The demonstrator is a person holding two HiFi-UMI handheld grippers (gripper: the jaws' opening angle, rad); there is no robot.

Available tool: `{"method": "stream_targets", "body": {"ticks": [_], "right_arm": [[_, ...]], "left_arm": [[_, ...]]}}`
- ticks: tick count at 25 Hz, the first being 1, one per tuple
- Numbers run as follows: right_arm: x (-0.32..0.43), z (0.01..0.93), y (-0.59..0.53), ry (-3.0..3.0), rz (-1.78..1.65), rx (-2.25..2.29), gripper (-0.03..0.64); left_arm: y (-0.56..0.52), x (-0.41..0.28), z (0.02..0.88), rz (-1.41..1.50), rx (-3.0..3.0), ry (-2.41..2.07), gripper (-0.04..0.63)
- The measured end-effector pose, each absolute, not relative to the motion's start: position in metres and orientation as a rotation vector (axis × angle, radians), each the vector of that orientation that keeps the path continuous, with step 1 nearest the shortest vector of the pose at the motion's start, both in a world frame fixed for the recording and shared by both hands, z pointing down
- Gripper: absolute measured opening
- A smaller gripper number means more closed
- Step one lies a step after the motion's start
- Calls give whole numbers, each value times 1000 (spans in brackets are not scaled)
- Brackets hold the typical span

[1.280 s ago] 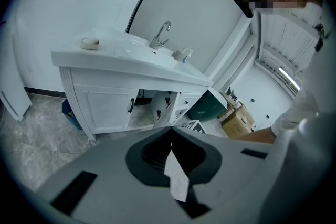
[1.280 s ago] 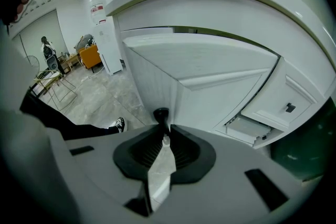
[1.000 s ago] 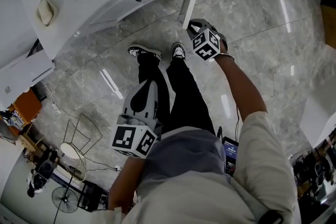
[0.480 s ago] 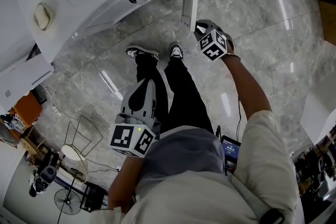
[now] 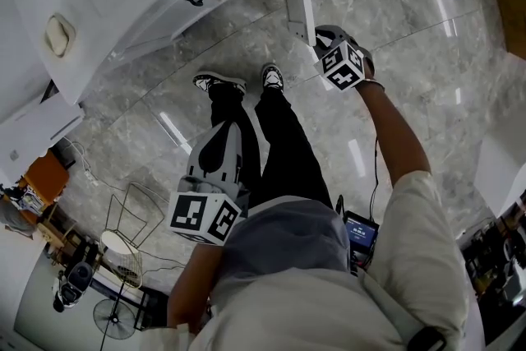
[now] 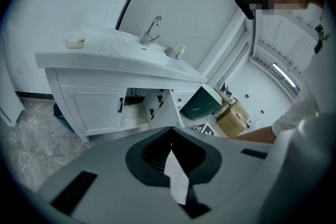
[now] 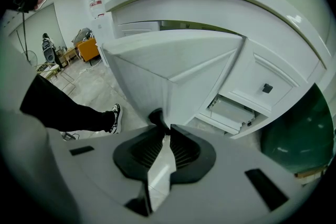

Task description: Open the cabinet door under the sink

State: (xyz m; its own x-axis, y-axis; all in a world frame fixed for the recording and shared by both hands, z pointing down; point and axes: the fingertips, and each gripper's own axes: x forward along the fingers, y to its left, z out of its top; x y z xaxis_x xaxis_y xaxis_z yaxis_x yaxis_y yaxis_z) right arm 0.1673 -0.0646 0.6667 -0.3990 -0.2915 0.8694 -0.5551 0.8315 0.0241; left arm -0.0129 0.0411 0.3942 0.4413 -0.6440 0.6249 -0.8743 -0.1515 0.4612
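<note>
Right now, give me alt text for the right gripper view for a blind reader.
The right hand-held gripper grips the edge of the open white cabinet door, beside its dark handle. A black-trousered leg and black-and-white sneaker stand at left.
</note>
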Motion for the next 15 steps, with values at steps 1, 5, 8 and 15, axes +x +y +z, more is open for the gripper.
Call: {"method": "stream_targets", "body": {"ticks": [1,5,8,15], "right_arm": [[170,667,-65,-2008,329,625,52],[181,669,-68,-1999,318,633,52],[194,669,-71,-1986,330,665,51],[217,668,-77,-1970,371,765,46]], "left_arm": [[41,-11,395,357,1883,-1282,0],[41,-7,397,375,1889,-1267,0],[41,-5,398,383,1897,-1257,0],[39,6,396,383,1898,-1225,0]]}}
